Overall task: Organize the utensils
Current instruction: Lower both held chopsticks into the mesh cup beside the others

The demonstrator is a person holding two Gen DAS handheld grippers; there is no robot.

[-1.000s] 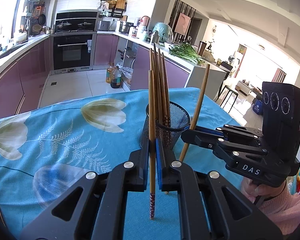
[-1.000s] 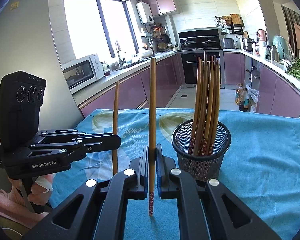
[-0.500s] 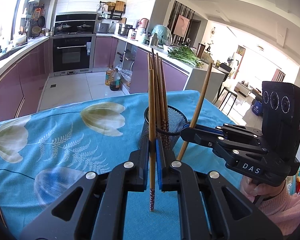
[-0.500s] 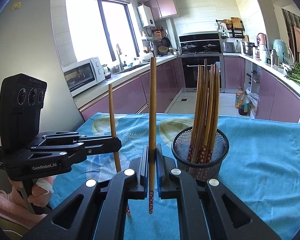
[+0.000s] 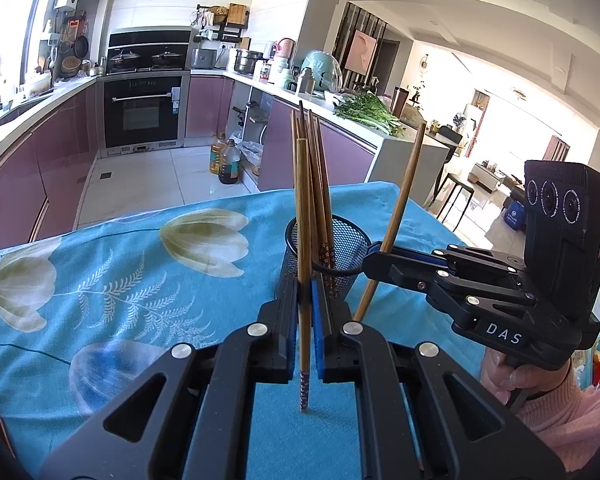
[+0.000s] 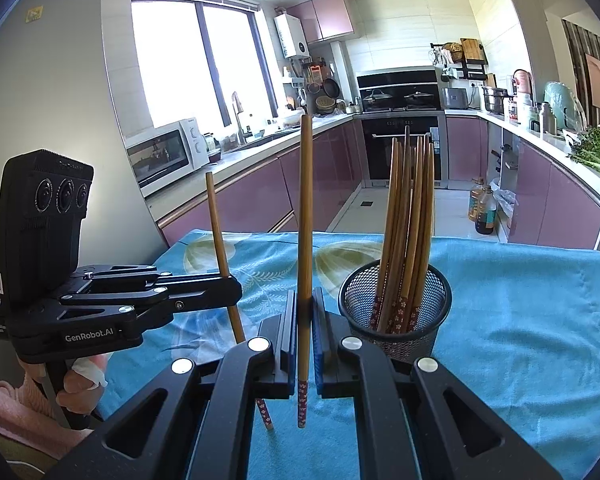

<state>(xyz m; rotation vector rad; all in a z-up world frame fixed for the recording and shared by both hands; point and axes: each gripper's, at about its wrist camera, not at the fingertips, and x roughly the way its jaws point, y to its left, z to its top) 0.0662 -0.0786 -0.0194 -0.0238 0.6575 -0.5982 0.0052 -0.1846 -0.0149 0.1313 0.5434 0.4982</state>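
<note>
My left gripper (image 5: 305, 296) is shut on one wooden chopstick (image 5: 302, 208), held upright with its patterned tip just above the blue tablecloth (image 5: 100, 280). In the right wrist view that left gripper (image 6: 230, 294) holds its chopstick (image 6: 219, 236) leaning. My right gripper (image 6: 305, 312) is shut on another upright chopstick (image 6: 305, 208). From the left wrist view the right gripper (image 5: 374, 260) sits beside the black mesh holder (image 5: 340, 240), its chopstick (image 5: 400, 208) slanted. The holder (image 6: 396, 312) stands to the right of both grippers with several chopsticks (image 6: 410, 216) in it.
The table's far edge (image 6: 380, 236) drops to a tiled kitchen floor with oil bottles (image 6: 485, 210). Purple cabinets and an oven (image 5: 142, 114) lie beyond. A hand in a pink sleeve (image 5: 556, 412) holds each gripper's handle.
In the right wrist view the chopstick in the left gripper went from upright to leaning, its lower tip now nearer my right gripper. Both grips stay shut.
</note>
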